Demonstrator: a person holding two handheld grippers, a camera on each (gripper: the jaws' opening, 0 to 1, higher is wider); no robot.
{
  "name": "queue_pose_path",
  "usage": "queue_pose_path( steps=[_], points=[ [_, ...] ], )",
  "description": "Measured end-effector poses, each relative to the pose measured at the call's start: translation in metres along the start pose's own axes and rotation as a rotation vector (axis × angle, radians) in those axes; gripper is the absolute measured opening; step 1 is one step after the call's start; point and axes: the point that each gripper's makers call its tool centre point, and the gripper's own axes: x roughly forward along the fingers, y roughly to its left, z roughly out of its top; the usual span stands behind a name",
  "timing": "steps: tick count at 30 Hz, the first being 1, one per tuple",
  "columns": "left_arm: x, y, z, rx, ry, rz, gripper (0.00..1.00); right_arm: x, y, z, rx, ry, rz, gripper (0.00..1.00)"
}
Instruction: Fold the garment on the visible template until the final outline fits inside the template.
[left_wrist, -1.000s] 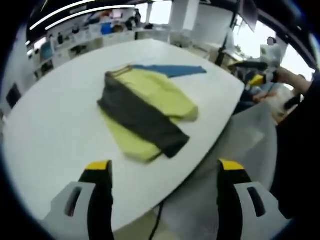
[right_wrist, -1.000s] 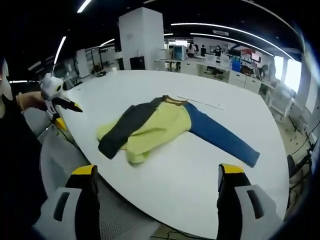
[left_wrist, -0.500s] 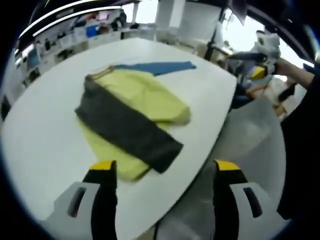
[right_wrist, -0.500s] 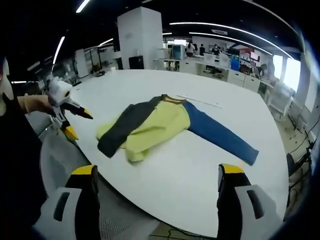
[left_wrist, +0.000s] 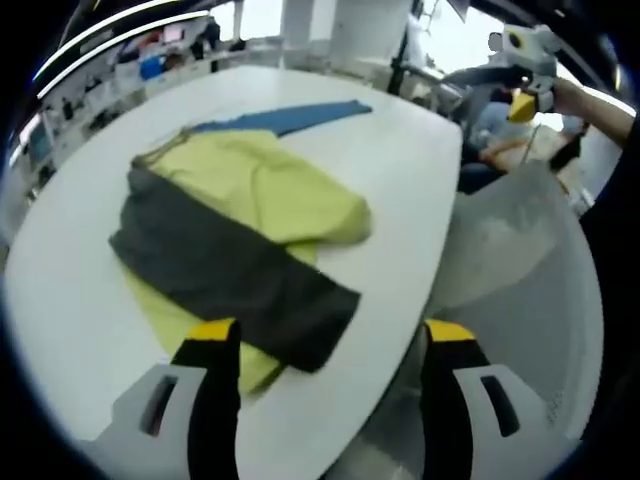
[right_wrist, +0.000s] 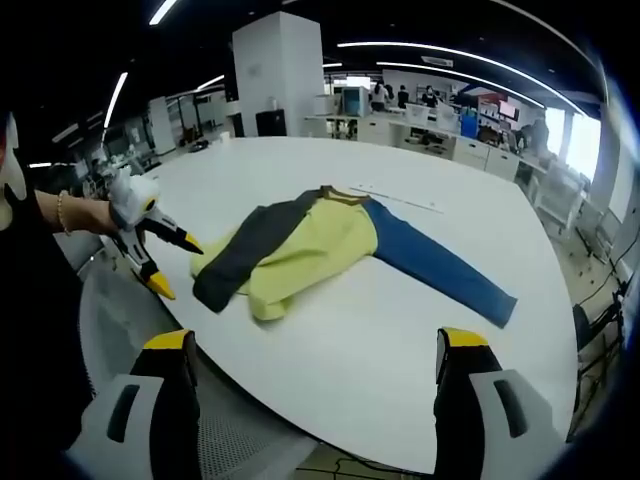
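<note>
Yellow-tipped left gripper (right_wrist: 170, 268) beside garment (right_wrist: 300, 250)

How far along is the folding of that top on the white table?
Partly done. The yellow garment on the white table already has its dark grey sleeve folded across the body. In hand: the left gripper, open, is near the grey cuff, touching nothing. The right gripper is open and back from the table. Left: the blue sleeve lies stretched out, unfolded.

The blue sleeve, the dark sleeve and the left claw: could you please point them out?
blue sleeve (right_wrist: 440, 268): right gripper view, mid-length.
dark sleeve (left_wrist: 230, 275): left gripper view, middle of the fabric.
left claw (right_wrist: 172, 268): right gripper view, between its yellow tips.
</note>
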Motion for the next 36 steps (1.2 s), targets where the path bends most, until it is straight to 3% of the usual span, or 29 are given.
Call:
queue_pose_path(
  steps=[18, 24, 30, 36],
  points=[
    [0.03, -0.007, 0.006, 0.06, 0.003, -0.022, 0.56, 0.0, -0.002, -0.006, 0.019, 0.005, -0.005, 0.97],
    [0.037, -0.015, 0.011, 0.043, -0.031, -0.052, 0.42, 0.0, -0.004, -0.006, 0.023, 0.003, -0.008, 0.97],
    [0.046, -0.022, 0.01, 0.059, -0.028, -0.076, 0.27, 0.0, -0.005, -0.006, 0.026, 0.003, -0.009, 0.97],
    [0.051, -0.025, 0.008, 0.079, -0.012, -0.083, 0.27, 0.001, -0.006, -0.008, 0.028, 0.006, -0.009, 0.97]
  ],
)
